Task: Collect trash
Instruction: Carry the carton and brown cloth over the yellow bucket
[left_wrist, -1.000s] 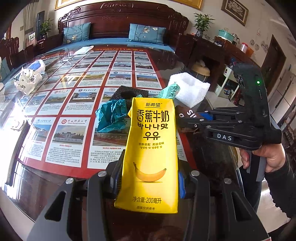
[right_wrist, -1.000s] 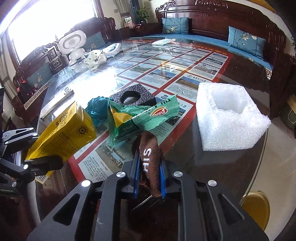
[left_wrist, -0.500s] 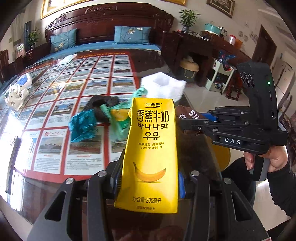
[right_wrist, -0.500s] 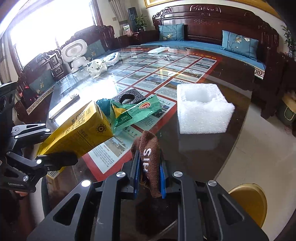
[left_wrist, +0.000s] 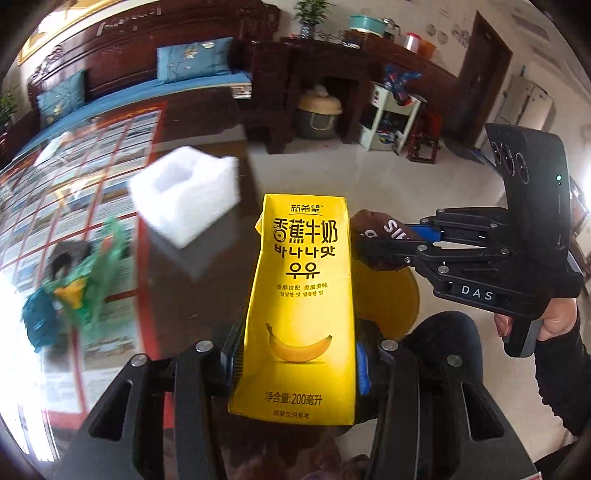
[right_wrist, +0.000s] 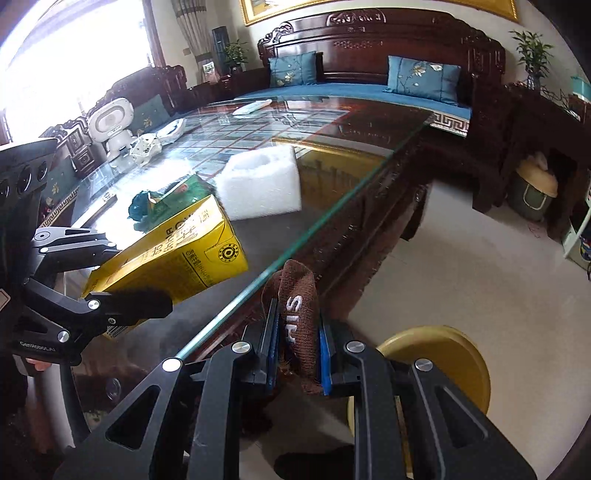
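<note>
Left gripper (left_wrist: 295, 363) clamps the yellow banana-milk carton (left_wrist: 299, 306), held upright in the air past the glass table edge (right_wrist: 325, 218). Right gripper (right_wrist: 297, 352) pinches a brown knitted cloth scrap (right_wrist: 299, 314). Just beyond, on the floor, sits the round yellow bin (right_wrist: 443, 354). My call: bring each piece squarely over that rim before letting go. The right view shows the bin's open position clearly; the left view catches only a sliver behind the carton, plus the white foam block (left_wrist: 184, 195) further off.

Dark carved wood sofa (right_wrist: 369, 44) w/ blue cushions (right_wrist: 423, 83), bright window (right_wrist: 55, 55) left, pale tile floor (right_wrist: 461, 266), glass-topped desk (right_wrist: 369, 122).
</note>
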